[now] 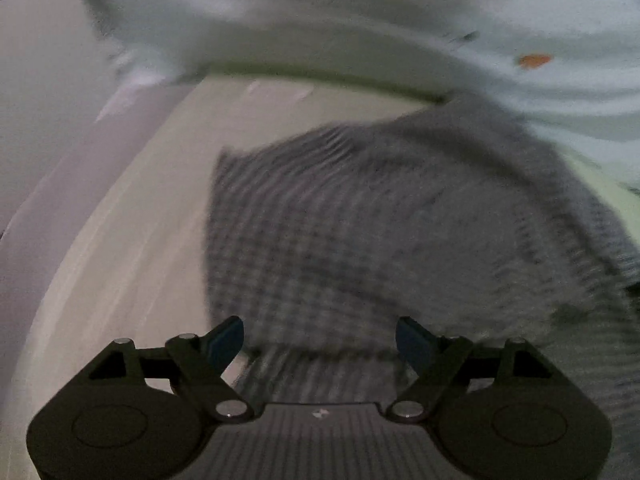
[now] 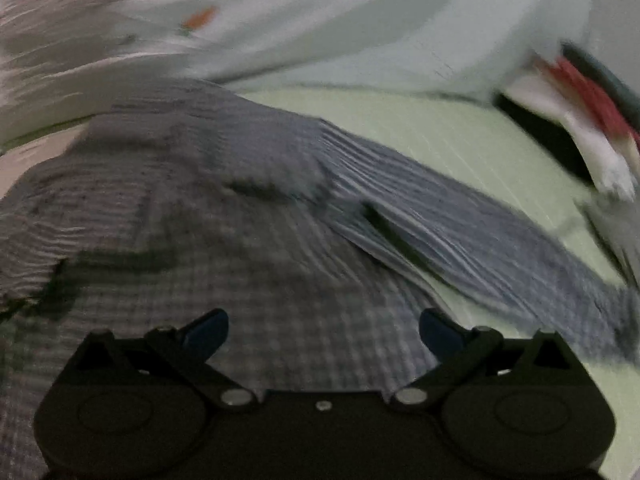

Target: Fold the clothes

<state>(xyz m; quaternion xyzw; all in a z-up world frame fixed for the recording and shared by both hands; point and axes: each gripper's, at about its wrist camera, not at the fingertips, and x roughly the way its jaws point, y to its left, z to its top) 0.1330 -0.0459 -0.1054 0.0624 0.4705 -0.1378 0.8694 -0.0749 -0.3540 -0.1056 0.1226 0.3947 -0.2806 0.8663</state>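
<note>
Closest to each lens is a black tool with blue-tipped fingers: the left tool (image 1: 319, 338) and the right tool (image 2: 324, 330) both have their fingers spread wide with nothing between them, poised low over the cloth. Beneath them, and taking up most of what I can see, is a grey checked shirt (image 2: 224, 240), spread fairly flat on the surface with one long sleeve (image 2: 480, 240) trailing off to the right and a straight edge showing on its left side in the left view. Whether its body is already doubled over is hard to say through the blur; the sleeve lying out to the side suggests to me that folding is at most partly done and that sleeve would need to come in over the body. Behind it lies a big rumpled pale blue-white garment (image 1: 360, 20) with a small orange mark (image 1: 532, 60), bunched rather than folded, so more laundry seems left. At the far right edge is something red and white (image 2: 592, 108), too smeared to name. The surface (image 2: 460, 136) is pale green on the right and looks cream in the left view; I cannot tell if it is a bed or a table. Lighting is dim.
</note>
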